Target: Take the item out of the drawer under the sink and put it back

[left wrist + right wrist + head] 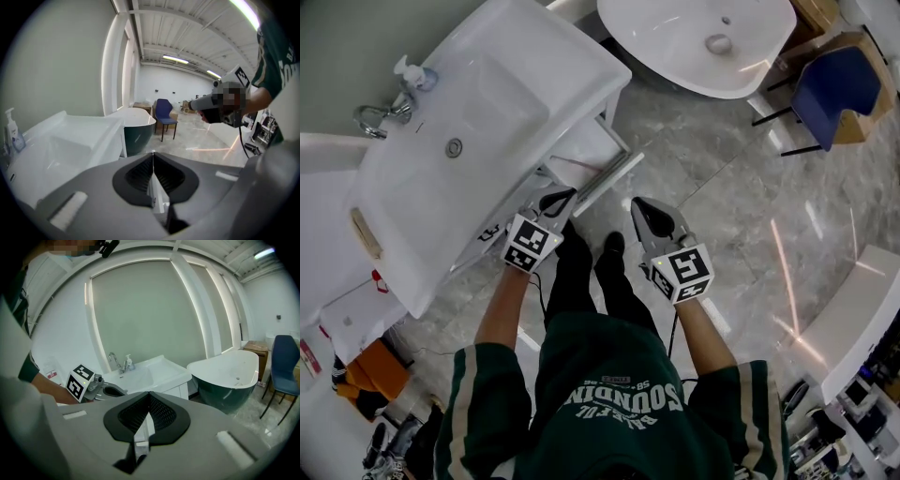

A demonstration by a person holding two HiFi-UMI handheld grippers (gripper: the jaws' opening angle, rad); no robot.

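The left gripper [561,198] has its two dark jaws pressed together, and its own view shows nothing between them. The right gripper [640,207] is the same, with its jaws together and empty. Each carries its marker cube at the rear, nearest the person.

Both bare forearms reach forward and down from the striped cuffs of a dark green sweatshirt [609,412]. They hold the grippers side by side in front of the legs, tilted somewhat below level. The left gripper view looks across at the right gripper, and the right gripper view looks across at the left. The person's black shoe [614,246] shows on the floor between the two grippers.

The tip of the left gripper is just beside the front edge of the white drawer [581,150]. The drawer appears pulled out from under the white rectangular ceramic washbasin [520,80]. The tip is close to the drawer's long pale bar handle [614,176], but whether it touches I cannot tell. The right gripper hangs over the grey marbled floor [722,178], to the right of the drawer and apart from it.

The drawer's inside looks plain white, and the item cannot be made out in any view.

On the washbasin's far rim stand a chrome tap [380,117] and a clear soap pump bottle [412,73]. Beyond the washbasin are an oval freestanding bathtub with a white inside and a dark green outside [670,70] and a blue chair with black legs [839,89].
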